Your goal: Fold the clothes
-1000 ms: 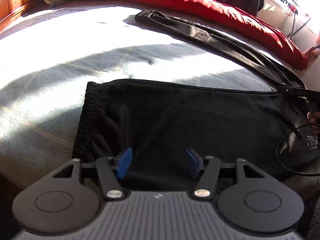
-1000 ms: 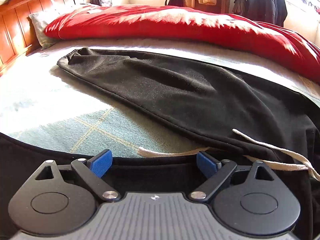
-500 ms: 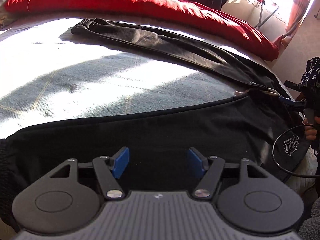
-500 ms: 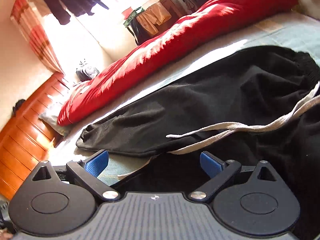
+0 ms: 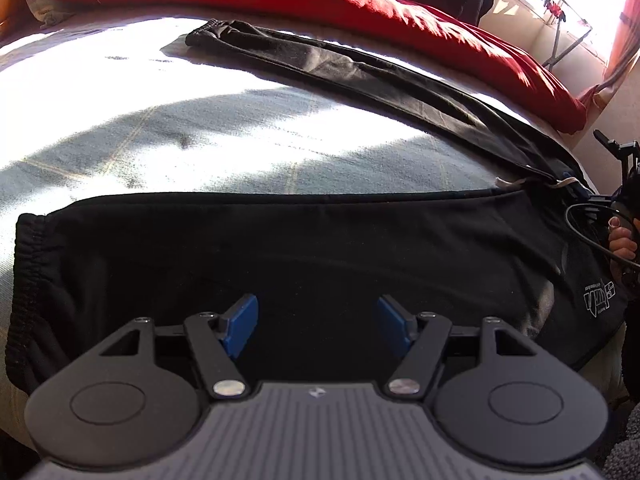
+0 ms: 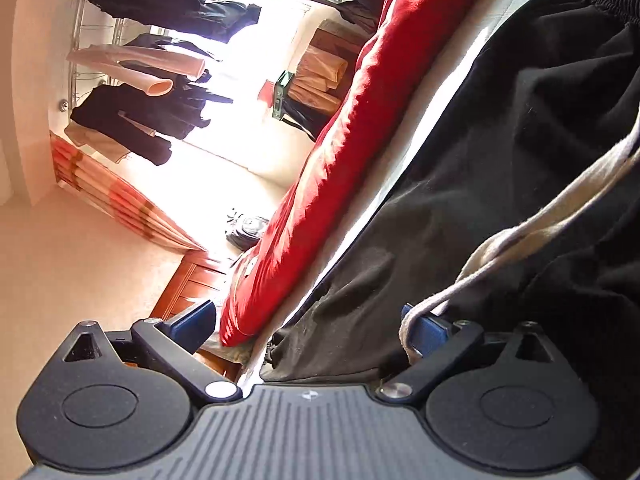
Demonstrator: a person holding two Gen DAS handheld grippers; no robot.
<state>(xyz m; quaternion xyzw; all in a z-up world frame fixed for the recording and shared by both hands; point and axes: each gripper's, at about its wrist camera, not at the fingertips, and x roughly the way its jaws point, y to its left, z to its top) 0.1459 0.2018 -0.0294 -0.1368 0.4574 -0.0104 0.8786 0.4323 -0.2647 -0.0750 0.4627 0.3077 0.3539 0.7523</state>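
Black sweatpants (image 5: 320,248) lie spread on the bed. The near leg runs across the left wrist view, its ribbed cuff (image 5: 28,264) at the left. The far leg (image 5: 360,72) stretches away to the upper left. My left gripper (image 5: 318,320) hovers open over the near leg, nothing between its blue pads. My right gripper (image 5: 576,188) is at the waist end on the right, held by a hand (image 5: 622,240). In the right wrist view this gripper (image 6: 312,324) is rolled sideways and open wide. The white drawstring (image 6: 520,232) loops over one of its fingers (image 6: 428,328).
A red duvet (image 5: 320,0) is heaped along the far side of the pale checked sheet (image 5: 240,128). A wooden headboard (image 6: 188,284) and a pillow sit at the bed's end. Hanging clothes (image 6: 160,60) and a curtain (image 6: 120,192) fill the room beyond.
The right gripper has rolled hard onto its side, and the drawstring now lies over one finger. The left gripper shifted along the near leg; both jaws stand a little wider.
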